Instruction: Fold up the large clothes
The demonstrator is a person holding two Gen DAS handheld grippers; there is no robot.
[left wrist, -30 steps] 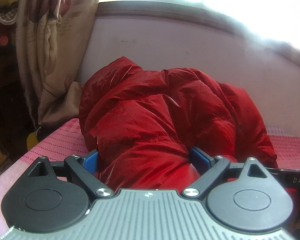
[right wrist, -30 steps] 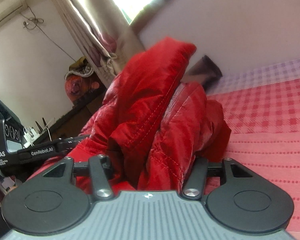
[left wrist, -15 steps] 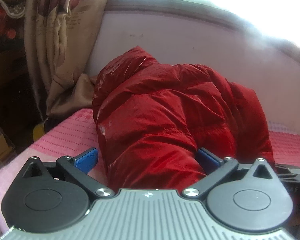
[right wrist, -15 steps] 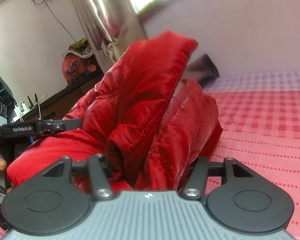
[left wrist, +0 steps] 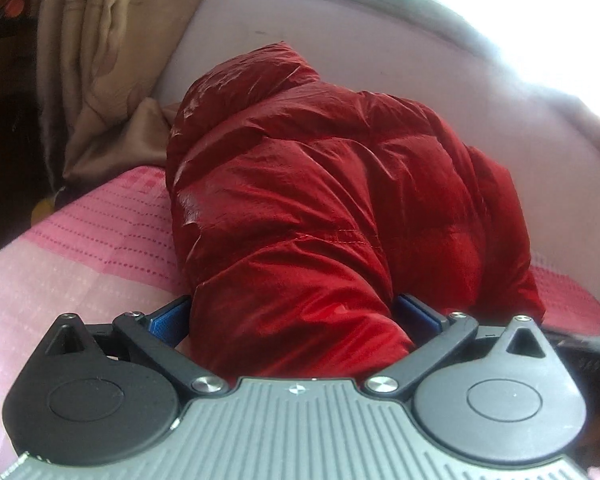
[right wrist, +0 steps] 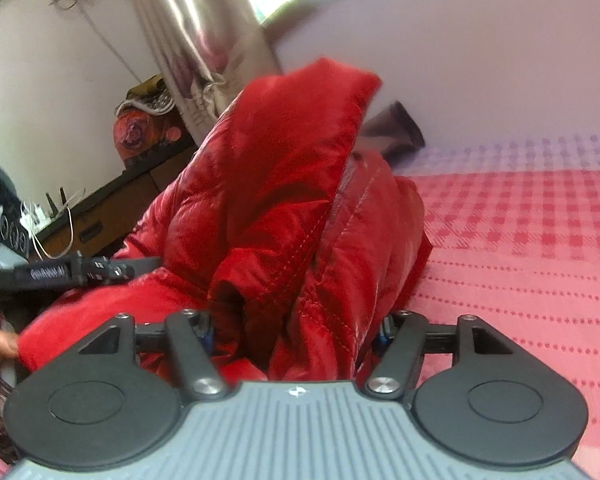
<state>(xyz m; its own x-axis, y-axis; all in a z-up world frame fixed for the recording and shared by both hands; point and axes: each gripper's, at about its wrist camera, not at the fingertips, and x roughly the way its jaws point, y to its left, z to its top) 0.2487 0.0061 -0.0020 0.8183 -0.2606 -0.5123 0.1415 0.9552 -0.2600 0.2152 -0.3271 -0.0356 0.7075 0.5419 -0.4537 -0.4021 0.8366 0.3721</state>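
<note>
A glossy red puffer jacket (left wrist: 320,200) lies bunched in a heap on a bed with a pink checked sheet (left wrist: 112,232). My left gripper (left wrist: 294,316) has its blue-padded jaws spread wide around a thick fold of the jacket. In the right wrist view the jacket (right wrist: 284,200) rises in a tall fold with a stitched seam. My right gripper (right wrist: 296,330) has its jaws closed against a bundle of jacket fabric. The left gripper (right wrist: 76,272) shows at the left of that view, reaching into the jacket.
A beige curtain (left wrist: 100,60) hangs at the left by a pale wall (left wrist: 380,60) under a bright window. A dark wooden cabinet (right wrist: 112,208) with cables and bundled cloth stands beyond the bed. The pink sheet (right wrist: 520,240) stretches to the right.
The left gripper's jaws opened wider around the jacket fold and the view shifted closer and left. The right gripper kept its hold while the jacket heap tilted slightly.
</note>
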